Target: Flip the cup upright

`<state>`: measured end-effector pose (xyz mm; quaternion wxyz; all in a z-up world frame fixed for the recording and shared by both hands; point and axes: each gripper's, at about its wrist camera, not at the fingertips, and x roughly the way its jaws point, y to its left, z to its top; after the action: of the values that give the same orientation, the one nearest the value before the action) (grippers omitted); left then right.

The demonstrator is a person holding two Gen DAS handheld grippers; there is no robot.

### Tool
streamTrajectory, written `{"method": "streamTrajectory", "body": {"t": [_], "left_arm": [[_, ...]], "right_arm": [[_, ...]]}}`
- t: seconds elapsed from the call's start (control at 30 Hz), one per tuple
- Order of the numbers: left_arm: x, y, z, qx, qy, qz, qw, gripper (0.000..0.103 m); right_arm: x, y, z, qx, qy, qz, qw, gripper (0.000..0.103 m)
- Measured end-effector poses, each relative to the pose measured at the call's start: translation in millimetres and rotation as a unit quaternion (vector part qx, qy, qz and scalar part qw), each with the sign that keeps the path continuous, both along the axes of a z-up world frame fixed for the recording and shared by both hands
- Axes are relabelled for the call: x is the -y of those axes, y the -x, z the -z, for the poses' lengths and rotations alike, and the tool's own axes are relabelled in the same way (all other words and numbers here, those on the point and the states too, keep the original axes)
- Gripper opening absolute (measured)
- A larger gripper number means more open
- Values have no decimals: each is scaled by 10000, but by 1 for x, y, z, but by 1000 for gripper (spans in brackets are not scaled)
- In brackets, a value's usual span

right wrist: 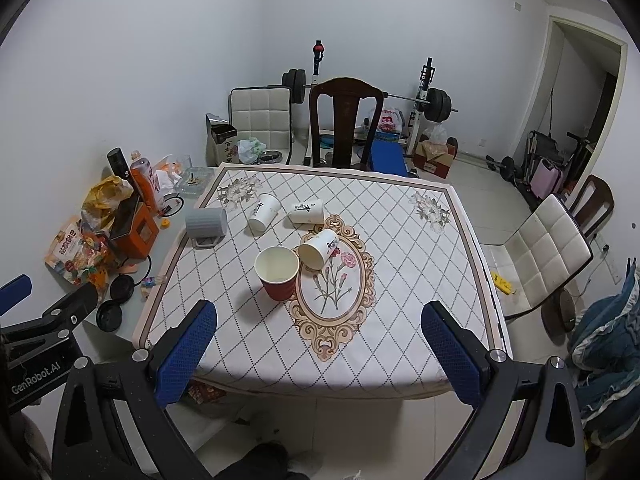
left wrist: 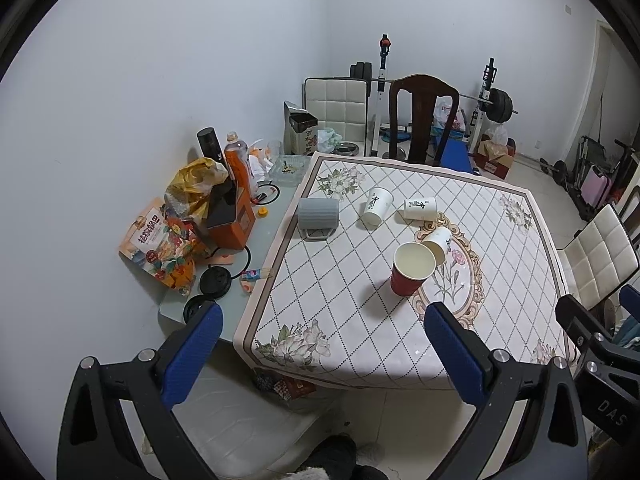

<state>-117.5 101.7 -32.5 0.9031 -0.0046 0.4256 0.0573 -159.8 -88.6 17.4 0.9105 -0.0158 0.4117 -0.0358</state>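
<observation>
A red paper cup (left wrist: 412, 270) (right wrist: 277, 274) stands upright near the middle of the table. Three white paper cups lie on their sides: one beside the red cup (left wrist: 438, 243) (right wrist: 319, 247), one further back (left wrist: 419, 209) (right wrist: 306, 211), one to its left (left wrist: 377, 205) (right wrist: 264, 211). A grey mug (left wrist: 319, 213) (right wrist: 207, 223) sits upside down at the left, its handle toward me. My left gripper (left wrist: 324, 328) and right gripper (right wrist: 320, 326) are both open and empty, held above the table's near edge.
The patterned tablecloth (left wrist: 360, 320) (right wrist: 400, 280) covers the table. Snack bags, bottles and lids (left wrist: 208, 208) (right wrist: 120, 220) crowd the left strip. A dark wooden chair (left wrist: 422, 120) (right wrist: 346, 120) stands behind the table, and a white chair (right wrist: 536, 256) to the right.
</observation>
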Motion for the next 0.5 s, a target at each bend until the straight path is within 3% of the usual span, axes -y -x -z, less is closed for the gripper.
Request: {"method": "streamTrajectory", "body": {"t": [0.5], "left_arm": [[-6,1,-5,9,-4,-7,10000,103]], "right_arm": [[-1,0,-1,-31,-21,-26,10000,103]]}}
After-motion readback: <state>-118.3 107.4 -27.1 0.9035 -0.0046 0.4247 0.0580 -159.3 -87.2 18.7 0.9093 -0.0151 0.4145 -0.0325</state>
